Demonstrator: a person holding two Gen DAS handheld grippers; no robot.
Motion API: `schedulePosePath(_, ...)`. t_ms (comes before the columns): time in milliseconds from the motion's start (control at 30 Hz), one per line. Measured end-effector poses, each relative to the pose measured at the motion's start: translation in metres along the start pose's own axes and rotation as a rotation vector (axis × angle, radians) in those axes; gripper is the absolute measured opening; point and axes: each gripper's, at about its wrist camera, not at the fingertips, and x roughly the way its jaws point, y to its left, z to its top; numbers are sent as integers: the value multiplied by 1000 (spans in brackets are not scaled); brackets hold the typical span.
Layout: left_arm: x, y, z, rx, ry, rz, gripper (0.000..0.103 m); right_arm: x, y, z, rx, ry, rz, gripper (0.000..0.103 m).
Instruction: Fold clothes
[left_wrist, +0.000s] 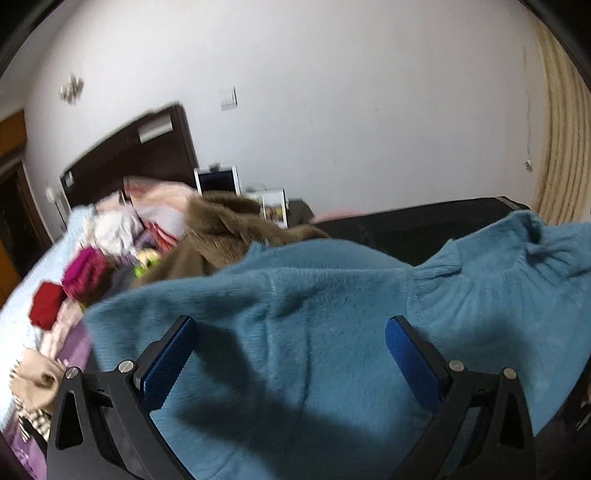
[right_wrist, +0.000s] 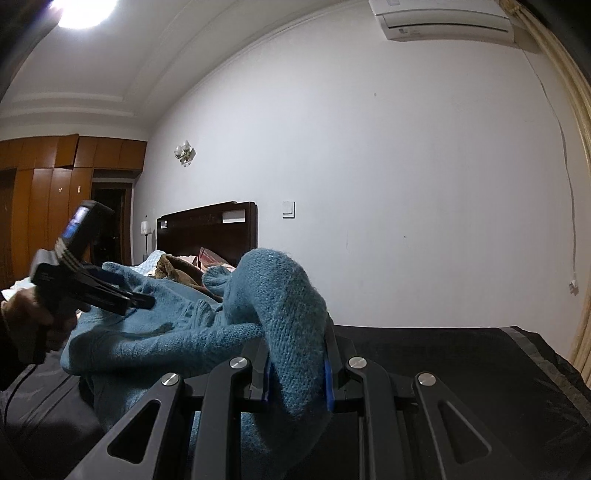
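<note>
Knitwear fills both views: a teal sweater (left_wrist: 314, 332) lies spread and rumpled on a dark work surface (right_wrist: 461, 354), its ribbed collar (left_wrist: 517, 258) bunched toward the far edge. One thick roll of the sweater, a sleeve or an edge, I cannot tell which, is lifted clear of the surface and pinched between the blue pads of the right gripper (right_wrist: 297, 380), whose jaws are closed onto it. The left gripper (left_wrist: 290, 350) hovers over the body of the garment with its jaws spread wide and nothing between them; from the right wrist view it hangs just above the knit. No flat, squared fold shows anywhere on the sweater, so I judge its folding to be partway at most. Behind, a heap of mixed clothes (left_wrist: 110, 240) sits unfolded on the bed (left_wrist: 26, 306), so much of the task appears to remain.
</note>
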Motion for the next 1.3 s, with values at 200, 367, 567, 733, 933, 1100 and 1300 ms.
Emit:
schedulePosePath(200,29,6,-1,-104,74,-23,102,-2,2,0,-8,-7,2,21)
schedulePosePath(367,34,10,-2,-170,86,-19,87,-6,0,-3,-12,-8,-4,21)
schedulePosePath(567,26,29,-4,-272,50,-41,33,-4,2,-5,-25,-13,-24,21)
schedulePosePath(733,11,36,-6,-269,18,-72,25,-2,3,-7,-26,-14,-29,21)
schedulePosePath(933,0,32,-8,-234,7,-93,96,1,-1,-10,0,-10,-20,21)
schedulePosePath(1100,3,31,7,-310,20,-94,103,0,0,-12,-10,-21,-25,21)
schedulePosePath(1300,36,33,10,-374,131,18,99,-2,4,-11,-29,-34,-27,21)
